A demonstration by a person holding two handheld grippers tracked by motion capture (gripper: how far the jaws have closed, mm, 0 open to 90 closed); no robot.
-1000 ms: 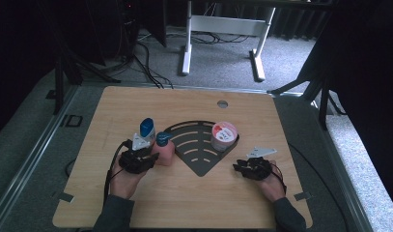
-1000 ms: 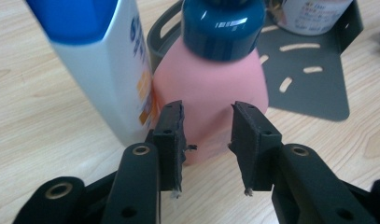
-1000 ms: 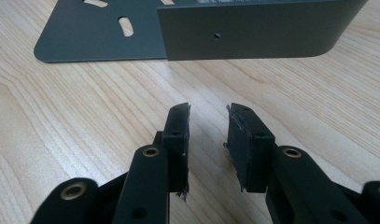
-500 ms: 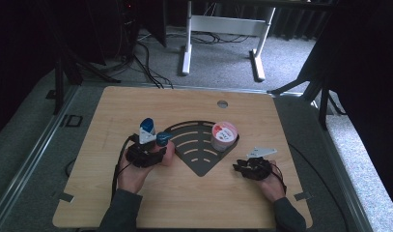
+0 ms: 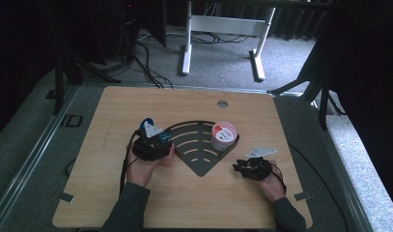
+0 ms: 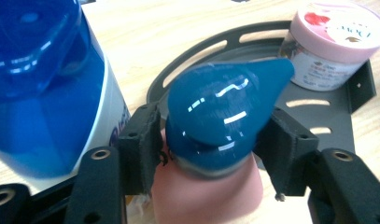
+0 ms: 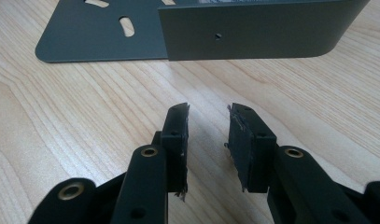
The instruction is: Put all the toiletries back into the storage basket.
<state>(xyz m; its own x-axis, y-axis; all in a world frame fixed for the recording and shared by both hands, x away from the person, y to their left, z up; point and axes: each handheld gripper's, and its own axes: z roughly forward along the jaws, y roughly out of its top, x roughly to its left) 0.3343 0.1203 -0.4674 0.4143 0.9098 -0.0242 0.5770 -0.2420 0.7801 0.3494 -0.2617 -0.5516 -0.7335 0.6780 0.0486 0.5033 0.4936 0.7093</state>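
Your left gripper (image 6: 211, 140) is closed on the pink bottle (image 6: 206, 196), its pads (image 6: 141, 140) pressing the neck just under the teal cap (image 6: 225, 112). The bottle stands upright, long axis vertical, and the cap's spout points toward the jar (image 6: 334, 44). It sits left of centre on the desk (image 5: 112, 111), at the left edge of the dark plate (image 5: 199, 145). A white bottle with a blue cap (image 6: 38, 84) stands just beside it. Print on the jar lid and on the white bottle is too blurred to read. Your right gripper (image 7: 207, 140) rests near the desk's right edge, jaws parted a little and holding nothing, facing the plate's wall (image 7: 253, 28).
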